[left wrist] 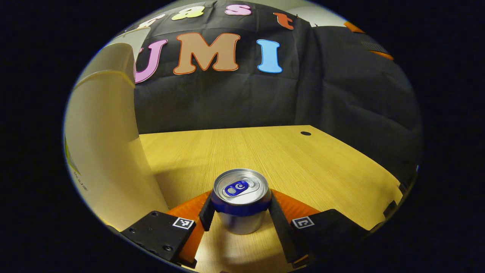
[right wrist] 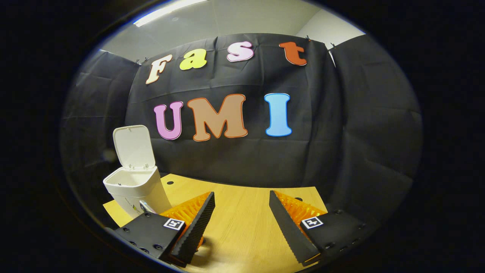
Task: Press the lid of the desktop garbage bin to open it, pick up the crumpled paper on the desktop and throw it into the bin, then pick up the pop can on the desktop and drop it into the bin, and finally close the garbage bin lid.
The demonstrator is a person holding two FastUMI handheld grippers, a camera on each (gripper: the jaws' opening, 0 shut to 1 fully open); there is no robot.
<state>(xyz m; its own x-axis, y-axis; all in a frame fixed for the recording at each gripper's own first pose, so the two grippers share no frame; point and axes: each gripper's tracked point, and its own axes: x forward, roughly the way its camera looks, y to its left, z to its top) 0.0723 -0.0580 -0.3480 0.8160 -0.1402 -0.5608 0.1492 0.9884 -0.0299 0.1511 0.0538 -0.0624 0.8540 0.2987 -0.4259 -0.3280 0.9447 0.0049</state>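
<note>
- Our left gripper point(left wrist: 240, 212) has both fingers pressed on the pop can point(left wrist: 241, 200), which stands upright on the desk point(left wrist: 265, 151) just beside the garbage bin point(left wrist: 106, 151).
- Our right gripper point(right wrist: 241, 212) is spread wide and holds nothing.
- The bin's lid point(right wrist: 132, 146) stands open.
- We should lift the can straight, keep a firm hold, and release it above the opening.
</note>
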